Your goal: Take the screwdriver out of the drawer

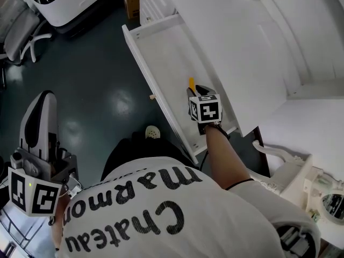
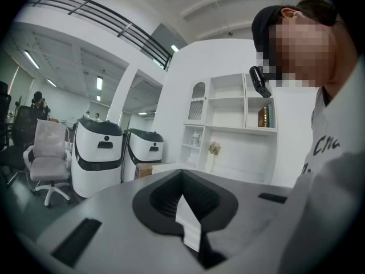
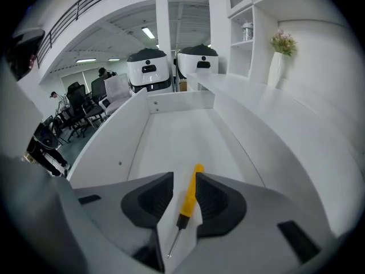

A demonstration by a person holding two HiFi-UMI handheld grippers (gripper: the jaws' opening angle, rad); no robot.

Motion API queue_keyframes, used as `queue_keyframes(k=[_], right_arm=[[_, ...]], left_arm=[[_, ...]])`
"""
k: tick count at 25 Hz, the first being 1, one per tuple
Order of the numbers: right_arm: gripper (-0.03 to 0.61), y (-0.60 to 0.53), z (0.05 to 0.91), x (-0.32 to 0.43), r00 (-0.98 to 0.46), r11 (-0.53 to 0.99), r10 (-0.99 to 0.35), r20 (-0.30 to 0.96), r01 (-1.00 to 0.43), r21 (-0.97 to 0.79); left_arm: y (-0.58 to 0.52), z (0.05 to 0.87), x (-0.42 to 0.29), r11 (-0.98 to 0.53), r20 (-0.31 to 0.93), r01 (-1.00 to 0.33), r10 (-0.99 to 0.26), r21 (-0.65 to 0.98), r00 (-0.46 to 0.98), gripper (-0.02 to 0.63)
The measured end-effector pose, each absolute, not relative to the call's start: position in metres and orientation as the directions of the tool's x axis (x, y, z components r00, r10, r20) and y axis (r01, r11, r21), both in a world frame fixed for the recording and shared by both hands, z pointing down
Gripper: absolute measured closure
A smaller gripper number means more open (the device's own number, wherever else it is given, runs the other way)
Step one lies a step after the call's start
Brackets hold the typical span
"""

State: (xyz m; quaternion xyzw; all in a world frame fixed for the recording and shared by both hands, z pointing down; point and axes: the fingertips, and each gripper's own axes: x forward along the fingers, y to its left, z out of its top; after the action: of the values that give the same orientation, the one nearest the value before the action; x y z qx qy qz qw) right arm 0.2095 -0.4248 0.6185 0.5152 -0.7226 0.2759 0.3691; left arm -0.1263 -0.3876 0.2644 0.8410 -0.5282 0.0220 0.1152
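Reaching into the open drawer [image 3: 171, 133], your right gripper [image 3: 183, 181] stands with its jaws apart, straddling the screwdriver [image 3: 188, 197]. The tool lies flat on the drawer floor, orange handle pointing away and metal tip towards the gripper body. No clamp is made: the handle sits close to one pad, and contact cannot be confirmed.

Judgement: the drawer is open and the approach looks complete. Closing, lifting and carrying clear remain.

Your left gripper [image 1: 45, 98] is held at your side, well apart from the drawer, jaws together on nothing.

The right gripper view shows the tool's full length between the pads. The head view shows only a sliver of handle past the marker cube [image 1: 204, 110], but it alone places both grippers.
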Motion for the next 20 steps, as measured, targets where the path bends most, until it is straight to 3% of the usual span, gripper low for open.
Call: queue_keyframes(k=[20], right_arm=[[0.433,-0.431,0.663,0.221,-0.196,0.245,-0.457,0.868,-0.965,-0.089]], left_arm=[[-0.394,0.273,-0.121,-0.365,0.188,-0.918,-0.901,0.154,0.390,0.594]])
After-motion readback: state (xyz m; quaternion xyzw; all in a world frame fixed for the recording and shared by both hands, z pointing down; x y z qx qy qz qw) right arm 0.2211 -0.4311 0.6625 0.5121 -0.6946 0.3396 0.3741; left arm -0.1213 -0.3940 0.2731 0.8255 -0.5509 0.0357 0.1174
